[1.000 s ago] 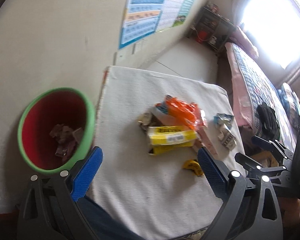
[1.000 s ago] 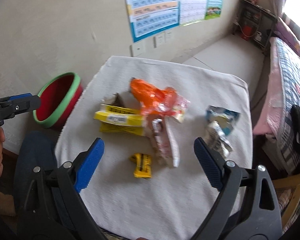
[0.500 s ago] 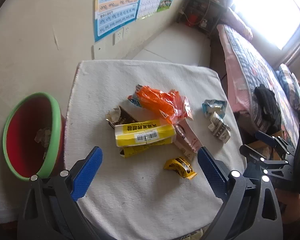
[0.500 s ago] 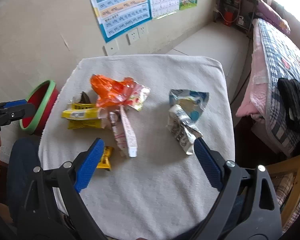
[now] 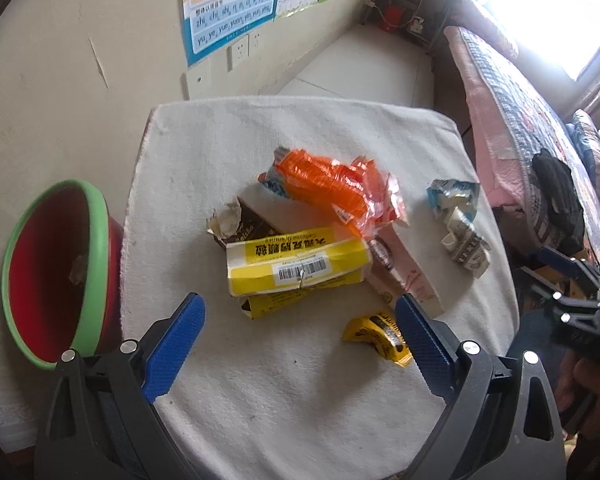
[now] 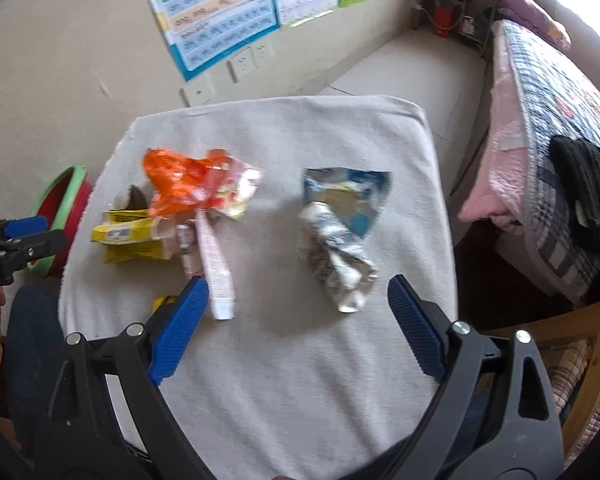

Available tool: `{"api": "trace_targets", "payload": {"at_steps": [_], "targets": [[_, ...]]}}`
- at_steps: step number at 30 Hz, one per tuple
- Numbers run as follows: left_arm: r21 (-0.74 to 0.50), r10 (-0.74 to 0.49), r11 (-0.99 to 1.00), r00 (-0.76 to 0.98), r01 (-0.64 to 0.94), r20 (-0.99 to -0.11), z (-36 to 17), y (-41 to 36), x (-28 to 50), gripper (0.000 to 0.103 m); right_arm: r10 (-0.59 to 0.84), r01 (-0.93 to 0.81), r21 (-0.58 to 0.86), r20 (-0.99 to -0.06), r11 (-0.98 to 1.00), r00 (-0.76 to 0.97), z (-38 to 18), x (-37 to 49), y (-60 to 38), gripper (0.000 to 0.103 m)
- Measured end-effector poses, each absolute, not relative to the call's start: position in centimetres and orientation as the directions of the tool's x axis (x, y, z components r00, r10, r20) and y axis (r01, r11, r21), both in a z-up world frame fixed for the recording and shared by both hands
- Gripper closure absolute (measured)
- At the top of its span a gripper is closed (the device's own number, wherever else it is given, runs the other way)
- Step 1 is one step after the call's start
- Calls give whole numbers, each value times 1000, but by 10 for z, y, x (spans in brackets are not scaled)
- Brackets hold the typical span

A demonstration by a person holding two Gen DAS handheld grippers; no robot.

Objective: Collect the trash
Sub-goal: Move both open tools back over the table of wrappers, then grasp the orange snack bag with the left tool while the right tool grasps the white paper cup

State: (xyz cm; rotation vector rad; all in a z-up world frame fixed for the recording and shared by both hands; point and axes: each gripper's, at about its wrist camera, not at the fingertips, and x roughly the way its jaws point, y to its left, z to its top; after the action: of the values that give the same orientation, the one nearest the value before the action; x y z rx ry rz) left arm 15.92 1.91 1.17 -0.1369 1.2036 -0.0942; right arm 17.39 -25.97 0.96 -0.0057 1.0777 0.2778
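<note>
Both tools [image 5: 298, 322] [image 6: 294, 304] dropped closer over crinkled foil wrappers [image 6: 336, 240].

Wrappers heap [image 5: 300, 236] sits mid-table [image 5: 300, 400], bin [image 5: 52, 276] off its left edge (on the floor), crumpled packet [image 6: 336, 256] lying apart to the right.

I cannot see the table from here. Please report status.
Left gripper open, empty, above yellow box. Right gripper open, empty, near crumpled silver wrapper. Trash on white cloth; red bin beside it. Nothing blocking.
</note>
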Motion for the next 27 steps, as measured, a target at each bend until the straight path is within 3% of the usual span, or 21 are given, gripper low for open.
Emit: {"api": "trace_targets", "payload": {"at_steps": [8, 20, 27], "targets": [[-147, -142, 989, 301, 7, -943, -15, 19, 174, 11, 180, -182, 116, -904, 976, 388, -21, 190, -279, 13], [-276, -250, 961, 328, -33, -911, -13, 9, 238, 13, 173, -225, 97, -922, 970, 347, -36, 217, -262, 14], [-313, -282, 946, 261, -86, -923, -42, 0, 262, 26, 168, -242, 89, -929, 966, 330, -46, 231, -263, 15]]}}
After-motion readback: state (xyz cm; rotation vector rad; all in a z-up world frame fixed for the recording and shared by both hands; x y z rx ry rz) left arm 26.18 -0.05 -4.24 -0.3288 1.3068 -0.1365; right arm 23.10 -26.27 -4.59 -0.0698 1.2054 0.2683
